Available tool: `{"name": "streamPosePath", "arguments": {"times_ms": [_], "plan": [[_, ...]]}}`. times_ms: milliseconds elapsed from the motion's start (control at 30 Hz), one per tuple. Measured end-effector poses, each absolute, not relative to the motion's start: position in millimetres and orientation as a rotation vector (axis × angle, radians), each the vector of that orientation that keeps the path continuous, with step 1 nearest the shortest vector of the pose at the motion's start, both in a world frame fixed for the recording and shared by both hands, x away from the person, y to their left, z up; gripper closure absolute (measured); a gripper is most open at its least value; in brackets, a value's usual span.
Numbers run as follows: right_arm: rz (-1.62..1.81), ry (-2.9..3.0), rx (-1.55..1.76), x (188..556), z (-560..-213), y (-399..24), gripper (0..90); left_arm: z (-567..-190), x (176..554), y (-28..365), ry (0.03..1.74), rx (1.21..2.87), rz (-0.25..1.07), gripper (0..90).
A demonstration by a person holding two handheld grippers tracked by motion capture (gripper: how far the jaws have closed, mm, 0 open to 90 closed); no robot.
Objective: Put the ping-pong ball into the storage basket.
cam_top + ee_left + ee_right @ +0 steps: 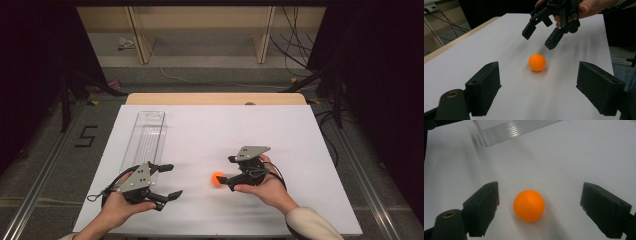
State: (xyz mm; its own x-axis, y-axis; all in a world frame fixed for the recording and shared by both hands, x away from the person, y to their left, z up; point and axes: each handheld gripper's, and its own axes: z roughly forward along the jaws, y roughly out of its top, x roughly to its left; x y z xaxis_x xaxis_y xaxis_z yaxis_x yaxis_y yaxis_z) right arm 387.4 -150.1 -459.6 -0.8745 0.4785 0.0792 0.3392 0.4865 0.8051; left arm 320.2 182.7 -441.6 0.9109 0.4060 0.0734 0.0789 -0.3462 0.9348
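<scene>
Orange ball [529, 205] between wide right claw [539, 205]

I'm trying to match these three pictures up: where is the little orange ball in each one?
High view: the orange ball lies on the white table, at the tip of the right gripper.
Left gripper view: the ball sits mid-picture, beneath the right gripper.
Right gripper view: low centre, between the open jaws.
Shared landmark: the white table.

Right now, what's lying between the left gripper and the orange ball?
Nothing. In the left gripper view, bare white table runs from the open left gripper to the orange ball. The high view shows the same empty stretch.
</scene>
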Motion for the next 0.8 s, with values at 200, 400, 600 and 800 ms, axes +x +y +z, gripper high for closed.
{"name": "streamPosePath", "arguments": {"times_ms": [200, 400, 600, 800], "plan": [[1.318, 2.601, 0.698, 391.1, -465.7, -140.0, 16.4, -441.6, 320.2, 182.8, 0.354, 1.908, 0.35, 18.5], [1.292, 2.631, 0.691, 394.7, -472.4, -133.2, 16.4, -441.5, 320.1, 182.8, 0.353, 1.908, 0.349, 18.5], [1.259, 2.671, 0.668, 396.7, -478.2, -128.3, 16.7, -441.6, 320.0, 182.7, 0.353, 1.909, 0.348, 18.5], [1.206, 2.715, 0.639, 397.1, -485.8, -121.4, 20.9, -441.6, 320.0, 182.6, 0.352, 1.91, 0.347, 18.5]]}}
